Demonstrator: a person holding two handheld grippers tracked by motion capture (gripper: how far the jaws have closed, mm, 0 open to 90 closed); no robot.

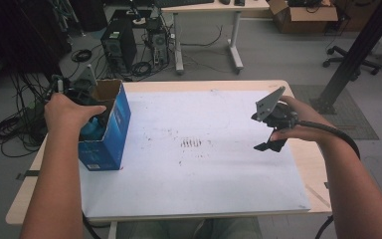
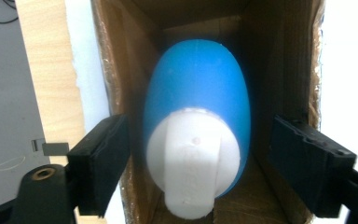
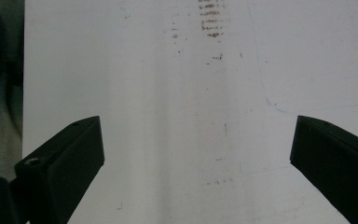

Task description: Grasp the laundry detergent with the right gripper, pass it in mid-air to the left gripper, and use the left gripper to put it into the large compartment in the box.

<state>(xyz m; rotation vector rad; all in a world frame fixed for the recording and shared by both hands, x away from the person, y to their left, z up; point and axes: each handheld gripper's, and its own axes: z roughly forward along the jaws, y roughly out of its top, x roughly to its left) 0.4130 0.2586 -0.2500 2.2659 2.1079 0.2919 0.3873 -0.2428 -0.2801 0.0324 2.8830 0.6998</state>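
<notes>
The blue bottle (image 2: 198, 107) with its white cap sits inside the blue box (image 1: 110, 130) at the desk's (image 1: 298, 164) left edge — placing looks done. The left hand-held gripper (image 2: 198, 163) has its jaws spread clear of the bottle; the right hand-held gripper (image 3: 196, 154) hovers wide open, empty — only withdrawal remains.

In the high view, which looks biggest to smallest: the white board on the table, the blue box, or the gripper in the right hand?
1. white board
2. blue box
3. right gripper, which is raised off the board and nearer the camera, so it may look slightly larger than it is.
</notes>
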